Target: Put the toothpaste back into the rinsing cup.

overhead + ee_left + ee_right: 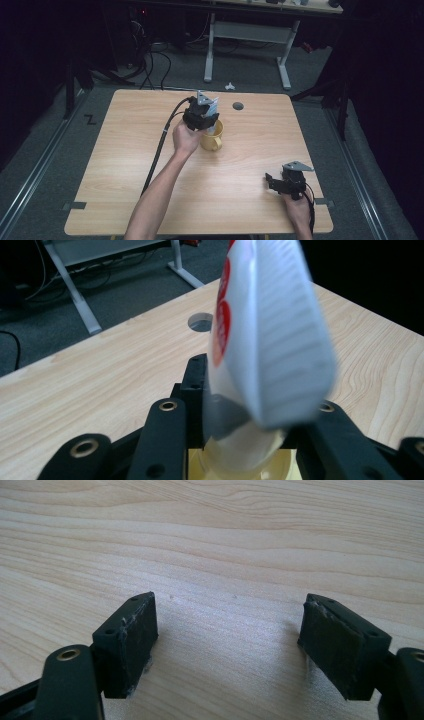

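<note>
The left gripper (206,121) is clamped on a white squeeze tube (270,340) with a red label, holding it upright over a yellow mug (213,137), the tube's lower end inside the mug. Both sit toward the far middle of the surface (125,165). The tube is likely light, soft and slightly slick, so it is best gripped across its flat body. The mug looks rigid and breakable, and its handle faces the near edge. The right gripper (281,181) rests open and empty near the surface's near right corner.
</note>
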`<state>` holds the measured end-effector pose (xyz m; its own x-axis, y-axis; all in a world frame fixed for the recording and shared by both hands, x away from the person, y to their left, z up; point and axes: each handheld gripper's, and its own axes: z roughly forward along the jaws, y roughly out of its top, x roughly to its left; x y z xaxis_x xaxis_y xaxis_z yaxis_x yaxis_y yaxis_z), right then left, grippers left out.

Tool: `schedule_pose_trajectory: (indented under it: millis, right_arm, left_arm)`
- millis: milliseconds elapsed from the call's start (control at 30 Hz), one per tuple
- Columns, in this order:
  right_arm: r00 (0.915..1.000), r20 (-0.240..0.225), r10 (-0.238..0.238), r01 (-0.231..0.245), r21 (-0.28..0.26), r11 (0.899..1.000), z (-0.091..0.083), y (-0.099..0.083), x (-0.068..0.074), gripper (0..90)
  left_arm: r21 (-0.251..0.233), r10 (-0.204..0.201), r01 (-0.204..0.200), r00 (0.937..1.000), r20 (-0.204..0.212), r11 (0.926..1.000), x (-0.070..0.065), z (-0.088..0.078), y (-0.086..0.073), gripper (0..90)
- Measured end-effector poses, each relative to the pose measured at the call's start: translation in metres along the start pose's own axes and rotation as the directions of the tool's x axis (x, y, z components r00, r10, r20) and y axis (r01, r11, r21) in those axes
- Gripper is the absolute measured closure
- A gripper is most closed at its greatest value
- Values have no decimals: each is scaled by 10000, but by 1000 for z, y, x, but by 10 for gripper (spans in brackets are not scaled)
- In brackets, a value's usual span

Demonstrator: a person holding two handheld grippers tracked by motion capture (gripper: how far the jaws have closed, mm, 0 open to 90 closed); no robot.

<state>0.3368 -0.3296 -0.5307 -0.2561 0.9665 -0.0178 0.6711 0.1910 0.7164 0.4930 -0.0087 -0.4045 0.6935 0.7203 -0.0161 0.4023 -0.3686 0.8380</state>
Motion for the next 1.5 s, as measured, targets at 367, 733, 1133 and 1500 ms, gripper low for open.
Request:
schedule_pose_trajectory:
  millis: [367, 733, 1133, 1500]
  right_arm:
    - [10000, -9, -1, 1, 7, 10000, 0, 0, 0, 232]
    - [10000, -14, -14, 14, 6, 10000, 0, 0, 0, 232]
    - [10000, -16, -30, 30, 0, 10000, 0, 0, 0, 232]
    - [10000, -19, -14, 14, -6, 10000, 0, 0, 0, 232]
  left_arm:
    - [198, 65, -63, 10000, -67, 9998, -3, 11, -9, 672]
    - [353, -127, 131, 9999, -103, 9993, -1, 20, -17, 669]
    - [621, -173, 192, 9994, -310, 9979, -2, 28, -24, 663]
    - [887, -92, 127, 9992, -400, 9960, -3, 34, -28, 658]
